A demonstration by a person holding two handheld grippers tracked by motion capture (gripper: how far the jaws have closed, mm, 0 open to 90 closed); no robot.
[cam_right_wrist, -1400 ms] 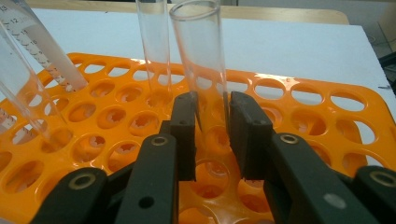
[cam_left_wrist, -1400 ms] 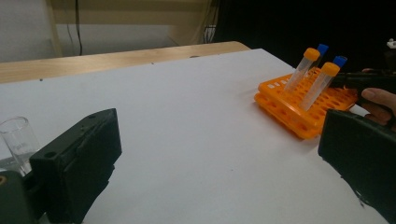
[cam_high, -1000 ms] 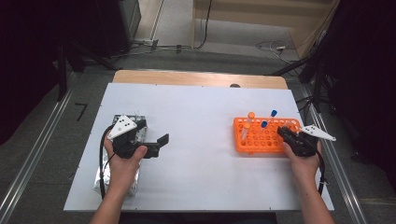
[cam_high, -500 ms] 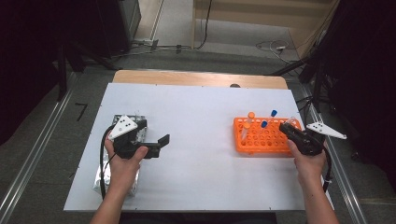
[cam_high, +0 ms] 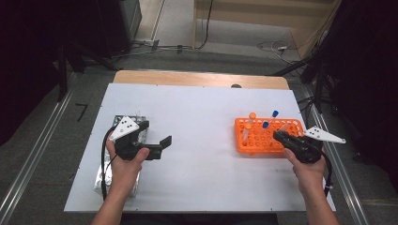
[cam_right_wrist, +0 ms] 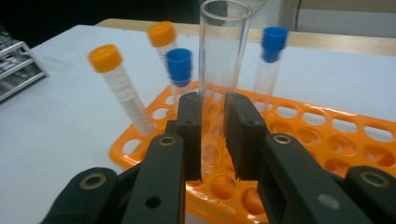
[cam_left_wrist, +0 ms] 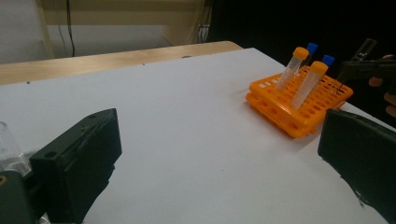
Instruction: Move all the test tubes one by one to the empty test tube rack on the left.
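An orange tube rack (cam_high: pixel 291 125) stands at the table's right, holding two orange-capped tubes (cam_right_wrist: pixel 119 88) and two blue-capped tubes (cam_right_wrist: pixel 272 46). My right gripper (cam_right_wrist: pixel 214 135) is shut on a clear uncapped tube (cam_right_wrist: pixel 222 56), held upright with its lower end just above the rack's (cam_right_wrist: pixel 299 121) near holes. From above, that right gripper (cam_high: pixel 278 136) sits at the rack's right front corner. My left gripper (cam_high: pixel 155 132) is open at the table's left, with nothing between its fingers. In the left gripper view the left gripper (cam_left_wrist: pixel 219 158) faces the rack (cam_left_wrist: pixel 280 109) across bare table.
A silver foil bag (cam_high: pixel 105 180) lies under the left hand near the front left edge. A metal holder (cam_high: pixel 136 117) stands just beyond that hand. The white tabletop (cam_high: pixel 202 112) stretches between the two hands, with a wooden strip (cam_high: pixel 187 78) along its far edge.
The right hand has shifted slightly to the right and back toward the person, keeping the clear tube in its grip. The left hand has stayed put.
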